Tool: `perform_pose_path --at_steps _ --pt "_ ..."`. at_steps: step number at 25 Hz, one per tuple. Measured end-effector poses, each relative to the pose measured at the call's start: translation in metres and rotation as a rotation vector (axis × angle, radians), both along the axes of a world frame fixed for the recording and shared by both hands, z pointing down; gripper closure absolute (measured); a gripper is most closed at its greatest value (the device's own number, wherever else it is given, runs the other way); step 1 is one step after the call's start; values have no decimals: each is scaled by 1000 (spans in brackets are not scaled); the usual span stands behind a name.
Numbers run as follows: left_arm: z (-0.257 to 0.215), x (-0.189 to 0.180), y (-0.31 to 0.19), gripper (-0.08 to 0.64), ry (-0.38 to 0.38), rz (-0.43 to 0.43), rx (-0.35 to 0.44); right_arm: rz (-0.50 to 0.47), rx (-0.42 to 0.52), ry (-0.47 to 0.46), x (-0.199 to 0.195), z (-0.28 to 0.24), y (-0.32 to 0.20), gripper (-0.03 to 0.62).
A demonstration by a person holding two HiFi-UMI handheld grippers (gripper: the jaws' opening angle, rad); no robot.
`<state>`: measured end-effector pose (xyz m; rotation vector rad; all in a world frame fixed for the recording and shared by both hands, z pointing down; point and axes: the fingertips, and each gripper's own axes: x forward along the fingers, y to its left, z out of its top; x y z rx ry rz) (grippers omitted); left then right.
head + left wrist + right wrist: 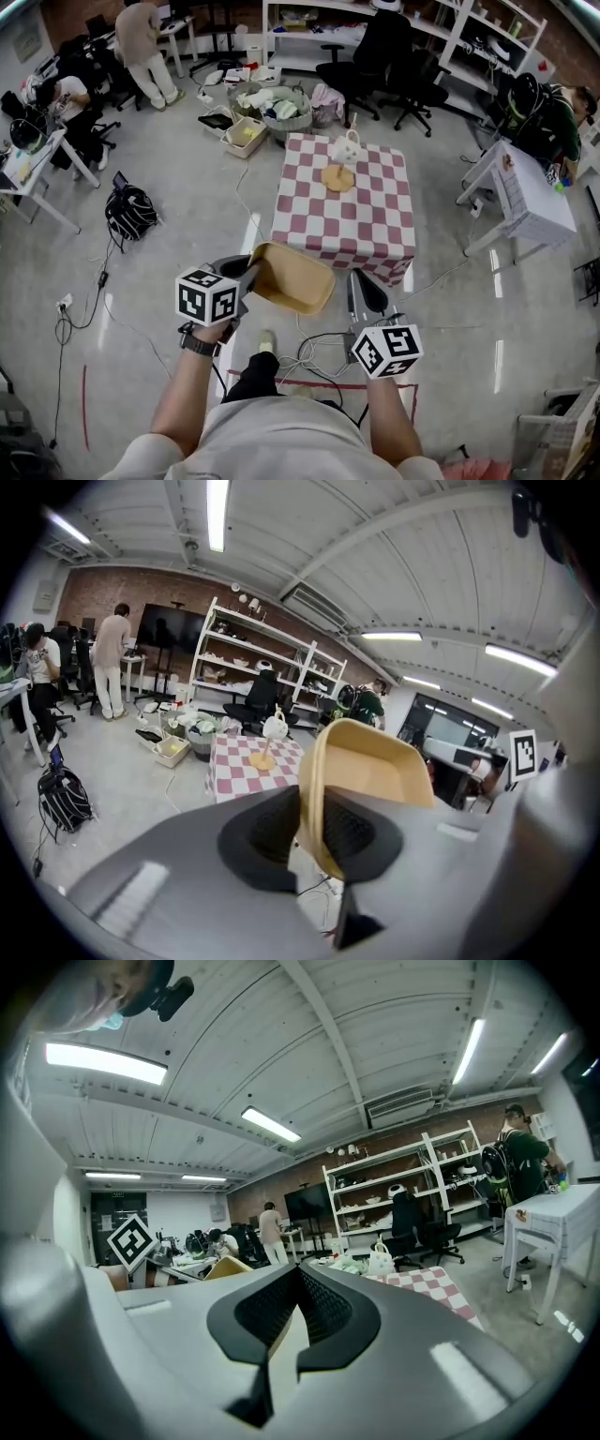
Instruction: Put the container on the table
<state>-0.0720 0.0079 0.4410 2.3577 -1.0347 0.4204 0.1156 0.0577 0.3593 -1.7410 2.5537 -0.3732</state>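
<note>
Markers of black and white squares cover the cube on each of my tongs; they are patterns, not words. My left tongs (251,273) are clamped on the rim of the tan plastic container (292,278), a tub with rounded corners. One pad presses inside its wall and the other outside. The container hangs tilted in the air above the grey floor (187,216). It is just before the near edge of the square table with the red and white checked cloth (361,225), and it does not rest on it. On the far part of this table stands a small white object on a round wooden base (340,161).

My right tongs (362,284) are pressed together with nothing between them, and they are beside the container, at its right, not touching it. Both my forearms reach forward from my body. The left one is bare, with a dark watch (200,343) at the wrist. The left tongs point somewhat downward; the right tongs point almost level.
</note>
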Motion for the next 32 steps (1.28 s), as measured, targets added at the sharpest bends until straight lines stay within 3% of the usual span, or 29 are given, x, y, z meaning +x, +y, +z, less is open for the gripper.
perform_pose_path --at_steps 13,23,32 --pt "36 -24 -133 509 -13 118 -49 112 -49 25 -43 16 -114 583" --pt "76 -10 -183 509 -20 146 -114 182 -93 8 -27 38 -154 583" --pt "122 18 -237 509 -67 145 -179 169 -147 -10 -9 70 -219 583"
